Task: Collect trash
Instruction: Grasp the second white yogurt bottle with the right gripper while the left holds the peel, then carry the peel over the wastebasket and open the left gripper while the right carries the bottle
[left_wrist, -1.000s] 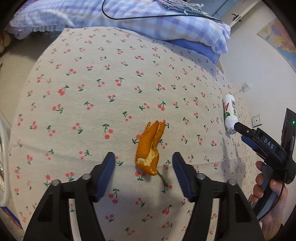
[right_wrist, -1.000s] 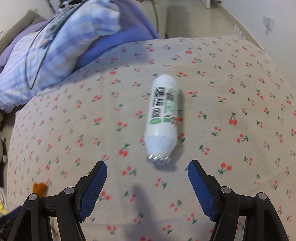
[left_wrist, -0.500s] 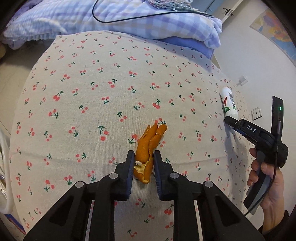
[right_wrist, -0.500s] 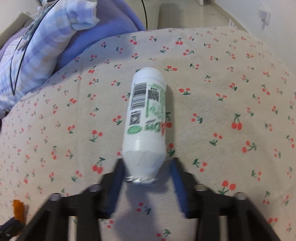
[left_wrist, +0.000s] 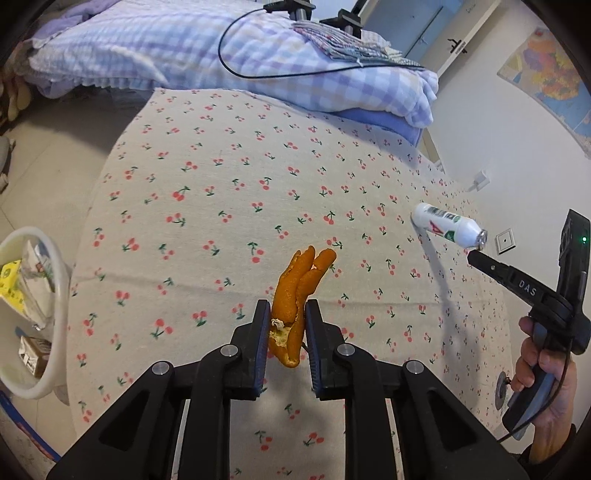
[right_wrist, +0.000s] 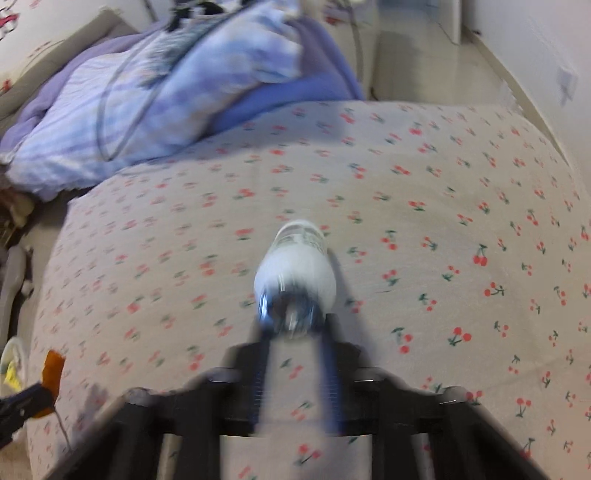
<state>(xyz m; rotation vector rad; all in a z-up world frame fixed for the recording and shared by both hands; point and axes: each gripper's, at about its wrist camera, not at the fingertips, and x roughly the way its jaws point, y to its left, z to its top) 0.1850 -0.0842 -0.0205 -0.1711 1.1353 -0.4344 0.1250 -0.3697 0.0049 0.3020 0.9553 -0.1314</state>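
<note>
Both jaws went from spread to clamped w/in a sec: left gripper (left_wrist: 283, 338) pinches orange peel (left_wrist: 295, 295), right gripper (right_wrist: 295, 334) bottle (right_wrist: 295, 266), both lifted off bed (left_wrist: 258, 177), bin (left_wrist: 55, 295) next.

Between your black left tongs (left_wrist: 286, 339) sits an orange peel (left_wrist: 295, 295). Your right tongs (right_wrist: 295, 354) (blue-padded) grip a white bottle (right_wrist: 297, 266). Beneath both: beige sheet (left_wrist: 221, 184) with red cherries. Beyond: lilac-checked quilt (left_wrist: 184, 48).

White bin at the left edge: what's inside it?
In the white bin, a clear liner holds a yellow package and a brownish carton. Its rim and the frame edge hide everything deeper.
</note>
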